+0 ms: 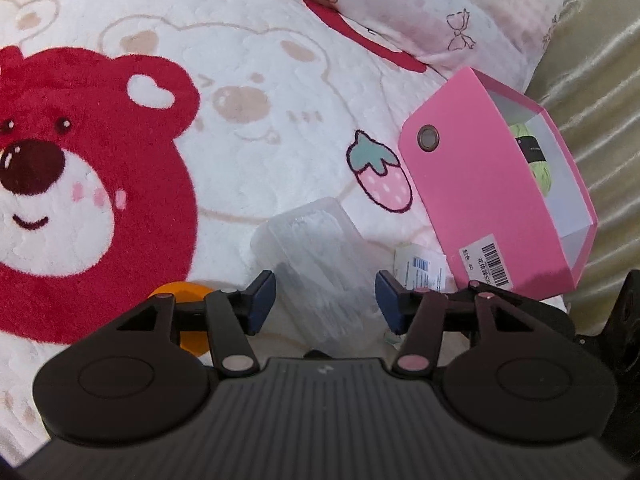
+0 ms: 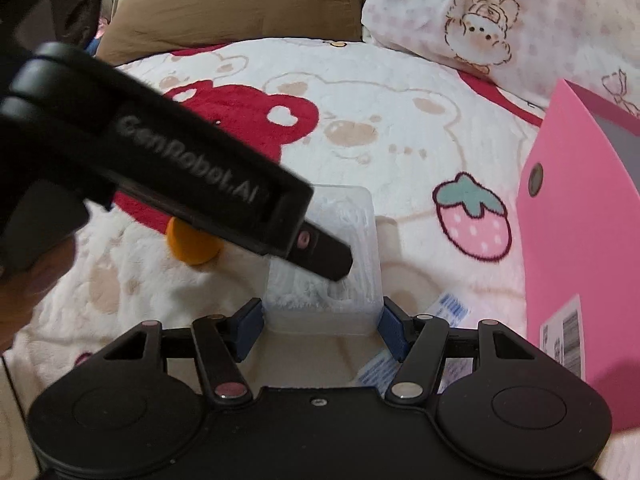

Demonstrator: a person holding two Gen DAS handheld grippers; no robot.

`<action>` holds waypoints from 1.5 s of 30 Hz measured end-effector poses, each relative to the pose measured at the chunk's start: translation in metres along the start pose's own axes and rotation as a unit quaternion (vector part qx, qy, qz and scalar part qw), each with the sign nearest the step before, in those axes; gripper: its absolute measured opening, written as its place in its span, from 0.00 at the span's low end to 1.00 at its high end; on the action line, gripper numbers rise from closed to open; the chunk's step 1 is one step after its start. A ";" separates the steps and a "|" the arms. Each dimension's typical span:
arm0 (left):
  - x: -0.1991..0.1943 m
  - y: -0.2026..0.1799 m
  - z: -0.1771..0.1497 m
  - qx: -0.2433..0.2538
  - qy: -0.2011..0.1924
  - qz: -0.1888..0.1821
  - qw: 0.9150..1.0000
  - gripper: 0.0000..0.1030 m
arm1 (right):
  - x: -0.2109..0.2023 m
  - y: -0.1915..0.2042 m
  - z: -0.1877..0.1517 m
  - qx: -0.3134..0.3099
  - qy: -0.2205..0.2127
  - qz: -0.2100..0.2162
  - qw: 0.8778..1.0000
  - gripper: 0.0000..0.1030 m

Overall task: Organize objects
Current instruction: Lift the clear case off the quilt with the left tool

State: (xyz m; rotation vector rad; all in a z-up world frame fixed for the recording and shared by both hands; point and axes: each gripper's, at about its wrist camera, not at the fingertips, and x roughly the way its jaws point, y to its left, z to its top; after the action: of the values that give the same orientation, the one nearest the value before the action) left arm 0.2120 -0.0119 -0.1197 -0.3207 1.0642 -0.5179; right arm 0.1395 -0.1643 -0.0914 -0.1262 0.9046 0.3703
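Note:
A clear plastic box [image 1: 316,256] lies on the bear-print blanket, also in the right wrist view [image 2: 344,248]. My left gripper [image 1: 325,304] is open, its blue pads on either side of the box's near end, apart from it. My right gripper [image 2: 322,326] is open, its pads flanking the box's near end, close to its sides. The left gripper's body [image 2: 180,168] reaches over the box from the left. A pink box [image 1: 492,184] stands at the right with a green yarn ball [image 1: 532,152] inside.
An orange disc [image 2: 192,244] lies left of the clear box, partly under my left gripper [image 1: 188,312]. A printed label packet [image 1: 420,268] lies by the pink box [image 2: 580,240]. Pillows [image 2: 500,16] lie at the back. A beige fabric edge [image 1: 592,92] runs along the right.

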 end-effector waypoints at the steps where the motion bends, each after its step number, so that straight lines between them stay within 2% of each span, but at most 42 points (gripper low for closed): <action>1: 0.000 0.000 -0.001 -0.001 -0.002 0.006 1.000 0.47 | -0.002 -0.003 0.000 0.011 0.001 0.010 1.000 0.65; 2: 0.001 0.001 -0.001 -0.002 0.000 0.010 1.000 0.42 | -0.002 -0.007 0.000 0.025 0.004 0.025 0.999 0.66; 3: 0.002 0.002 -0.002 -0.005 0.002 0.012 1.000 0.41 | -0.001 -0.010 0.001 0.037 0.012 0.041 0.998 0.67; 7: 0.001 0.003 -0.001 -0.017 0.006 0.016 1.000 0.39 | 0.003 -0.014 0.003 0.056 0.019 0.052 0.997 0.70; 13: 0.003 -0.003 -0.005 -0.002 -0.001 0.032 0.999 0.40 | 0.011 -0.007 0.002 0.033 0.015 0.033 0.999 0.71; 19: 0.005 -0.012 -0.014 0.015 -0.028 0.048 0.998 0.44 | 0.017 -0.011 0.003 0.031 0.004 0.027 0.999 0.69; 23: 0.003 -0.016 -0.017 0.018 -0.039 0.055 0.998 0.44 | 0.019 -0.012 0.005 0.037 -0.002 0.023 0.999 0.67; 29: -0.007 -0.021 -0.021 0.006 -0.046 0.053 0.998 0.43 | 0.007 -0.008 0.003 0.006 -0.012 0.015 1.000 0.64; 42: -0.054 -0.041 -0.036 -0.003 -0.075 0.062 0.995 0.43 | -0.032 0.004 0.002 0.011 -0.045 0.037 0.998 0.64; 45: -0.062 -0.052 -0.037 0.009 -0.066 0.073 0.995 0.43 | -0.042 0.004 0.001 0.015 -0.050 0.044 0.998 0.64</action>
State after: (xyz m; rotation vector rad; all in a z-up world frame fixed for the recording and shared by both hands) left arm 0.1419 -0.0213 -0.0649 -0.2569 0.9456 -0.3701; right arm 0.1149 -0.1712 -0.0574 -0.0406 0.8179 0.4413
